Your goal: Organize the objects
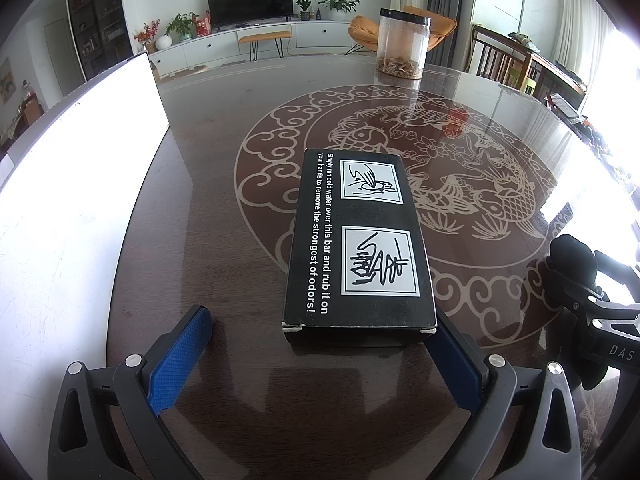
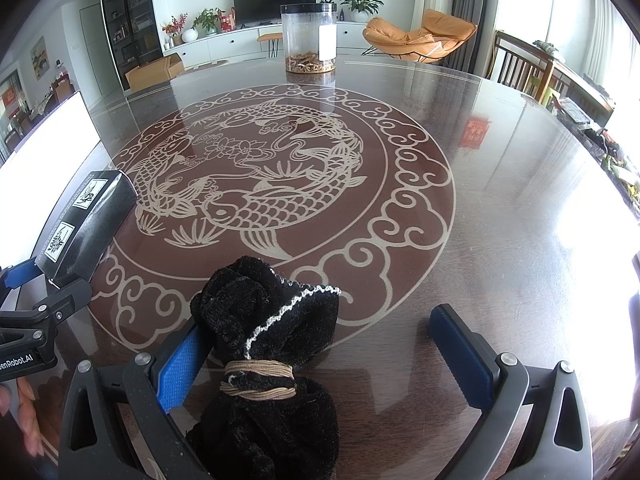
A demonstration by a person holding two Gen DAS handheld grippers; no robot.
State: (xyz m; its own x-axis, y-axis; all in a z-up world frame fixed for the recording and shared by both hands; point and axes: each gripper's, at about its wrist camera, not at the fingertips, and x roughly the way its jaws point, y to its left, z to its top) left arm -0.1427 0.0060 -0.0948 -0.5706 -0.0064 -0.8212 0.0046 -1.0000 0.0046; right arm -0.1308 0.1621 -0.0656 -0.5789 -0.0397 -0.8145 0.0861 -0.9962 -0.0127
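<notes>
The glossy round worktop (image 2: 460,152) lies mostly bare, a white board (image 1: 80,200) standing at its left edge and a clear jar (image 2: 309,38) far back. The left gripper (image 1: 320,344) is spread wide, its right finger touching the black cardboard box (image 1: 360,240). The right gripper (image 2: 320,352) is also spread, a tied black velvet pouch (image 2: 264,360) resting against its left finger.
</notes>
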